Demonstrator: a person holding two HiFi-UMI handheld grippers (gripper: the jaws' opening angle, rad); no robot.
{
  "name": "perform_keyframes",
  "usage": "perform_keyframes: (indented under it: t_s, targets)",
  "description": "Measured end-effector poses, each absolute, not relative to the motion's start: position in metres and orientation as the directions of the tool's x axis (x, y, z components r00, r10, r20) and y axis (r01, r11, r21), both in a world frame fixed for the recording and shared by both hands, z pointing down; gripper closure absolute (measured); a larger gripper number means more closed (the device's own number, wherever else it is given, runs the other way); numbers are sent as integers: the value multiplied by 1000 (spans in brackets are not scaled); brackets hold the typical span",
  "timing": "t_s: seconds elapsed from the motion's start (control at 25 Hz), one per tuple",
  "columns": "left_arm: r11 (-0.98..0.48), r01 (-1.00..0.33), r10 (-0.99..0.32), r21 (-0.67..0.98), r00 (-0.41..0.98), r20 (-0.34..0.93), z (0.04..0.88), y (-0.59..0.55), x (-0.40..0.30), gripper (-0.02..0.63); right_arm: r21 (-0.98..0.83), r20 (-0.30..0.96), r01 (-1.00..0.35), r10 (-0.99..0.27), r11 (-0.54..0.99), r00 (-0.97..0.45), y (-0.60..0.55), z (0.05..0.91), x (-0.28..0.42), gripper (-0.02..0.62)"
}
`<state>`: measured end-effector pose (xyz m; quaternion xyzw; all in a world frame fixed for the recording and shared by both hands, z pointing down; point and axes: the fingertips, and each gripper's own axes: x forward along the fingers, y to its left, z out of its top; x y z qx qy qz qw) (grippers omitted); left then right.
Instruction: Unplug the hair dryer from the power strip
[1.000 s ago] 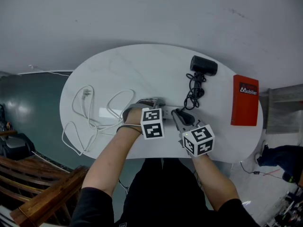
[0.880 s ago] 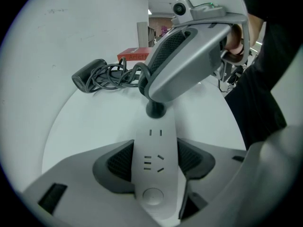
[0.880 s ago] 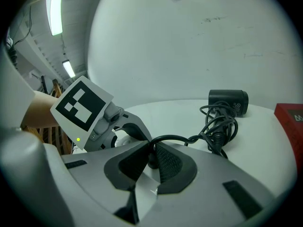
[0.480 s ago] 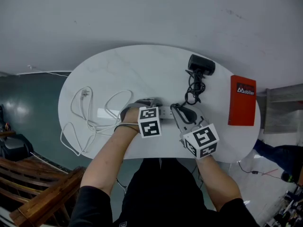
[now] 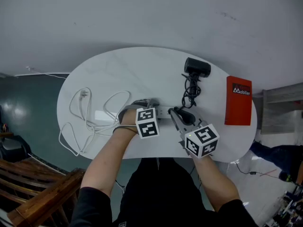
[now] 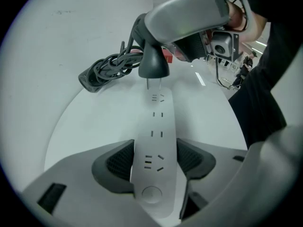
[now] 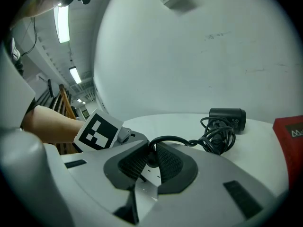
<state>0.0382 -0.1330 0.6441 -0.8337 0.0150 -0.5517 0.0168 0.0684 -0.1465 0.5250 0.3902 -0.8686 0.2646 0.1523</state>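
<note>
A white power strip (image 6: pixel 155 126) lies on the white oval table (image 5: pixel 118 74). My left gripper (image 6: pixel 155 161) points steeply down onto it, and its pads flank the strip's near end and touch both sides while the jaws are opening. My right gripper (image 7: pixel 150 160) is shut on the black plug (image 6: pixel 152 63). The plug hangs just above the strip's far socket with its bare prongs showing. Its cord runs in a bundle (image 5: pixel 191 91) to the black hair dryer (image 5: pixel 198 67), which lies at the table's far side. In the head view, the left gripper (image 5: pixel 150 106) and the right gripper (image 5: pixel 176 112) meet over the strip (image 5: pixel 163 111).
The strip's white cable (image 5: pixel 87 112) loops across the left part of the table. A red box (image 5: pixel 238 100) lies at the right end, also seen in the right gripper view as a red box (image 7: pixel 289 131). Wooden furniture (image 5: pixel 38 202) stands on the floor at lower left.
My right gripper has risen a little with the plug in it, away from the strip. The left gripper has stayed on the strip.
</note>
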Motion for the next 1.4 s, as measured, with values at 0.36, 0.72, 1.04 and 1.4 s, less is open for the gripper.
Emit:
perform_keyframes:
  t_s: [0.36, 0.72, 1.04, 1.4]
  targets:
    - [-993, -76, -120, -96, 464, 878, 616, -135, 38, 319, -373, 529, -782, -578, 500, -622, -131, 552, 72, 534]
    - [-976, -204, -180, -80, 543, 820, 592, -133, 26, 321, -419, 562, -802, -572, 426, -597, -117, 575, 78, 534]
    - [-944, -330, -228, -15, 618, 752, 581, -131, 18, 327, -466, 564, -807, -580, 363, -587, -110, 586, 83, 512]
    - [-916, -399, -270, 46, 695, 666, 557, -126, 11, 337, -529, 592, -815, -585, 235, -554, -91, 599, 99, 472]
